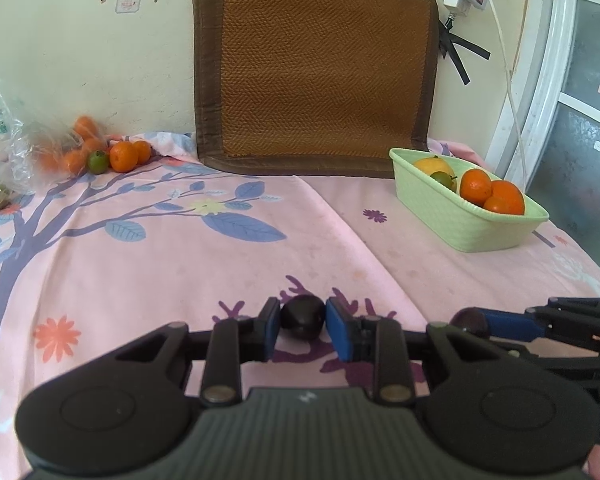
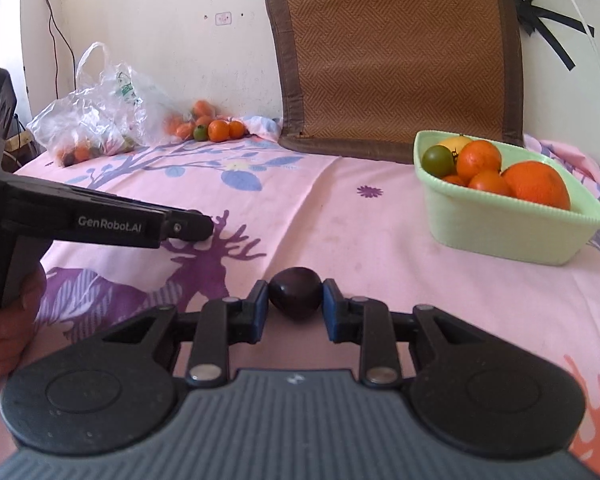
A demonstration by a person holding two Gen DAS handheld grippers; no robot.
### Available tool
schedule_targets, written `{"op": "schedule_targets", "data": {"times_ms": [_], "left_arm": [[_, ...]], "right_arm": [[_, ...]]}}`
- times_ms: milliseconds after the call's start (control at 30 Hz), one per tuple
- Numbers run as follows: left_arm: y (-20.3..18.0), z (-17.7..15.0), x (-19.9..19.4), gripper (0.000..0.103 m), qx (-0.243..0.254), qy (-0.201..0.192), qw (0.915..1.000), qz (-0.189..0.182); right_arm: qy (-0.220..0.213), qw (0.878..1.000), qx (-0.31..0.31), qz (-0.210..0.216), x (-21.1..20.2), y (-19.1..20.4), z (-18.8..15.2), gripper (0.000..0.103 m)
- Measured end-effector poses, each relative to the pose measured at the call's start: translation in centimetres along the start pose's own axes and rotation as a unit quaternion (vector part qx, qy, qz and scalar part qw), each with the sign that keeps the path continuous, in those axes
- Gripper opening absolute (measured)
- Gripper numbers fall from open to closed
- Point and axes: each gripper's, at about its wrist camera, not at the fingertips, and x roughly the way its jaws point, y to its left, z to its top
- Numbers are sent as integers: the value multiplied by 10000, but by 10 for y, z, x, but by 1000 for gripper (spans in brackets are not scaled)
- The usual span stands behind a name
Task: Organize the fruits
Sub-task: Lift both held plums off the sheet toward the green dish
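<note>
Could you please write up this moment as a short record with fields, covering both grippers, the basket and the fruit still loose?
left gripper: shut on a dark plum
right gripper: shut on a second dark plum
green basket: on the pink cloth, right side, holding oranges, a green fruit and a yellow one
loose fruit: oranges and one green fruit by the wall, beside a plastic bag
backdrop: woven mat leaning on the wall

Home bedroom; floral bedsheet (image 1: 140, 264); woven cushion (image 1: 320, 64) against wall
</note>
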Motion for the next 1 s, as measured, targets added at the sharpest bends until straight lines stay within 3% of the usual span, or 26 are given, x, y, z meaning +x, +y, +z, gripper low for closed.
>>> {"op": "schedule_targets", "data": {"times_ms": [300,1000], "left_arm": [[0,0,-1,37,1,-15,10000,12],[-1,-1,-4,42,15,-110,9999,-66]], "right_arm": [[-78,9999,-50,-49,-4,1,-5,35],[-90,9999,-81,-115,-4,3,-6,43]]}}
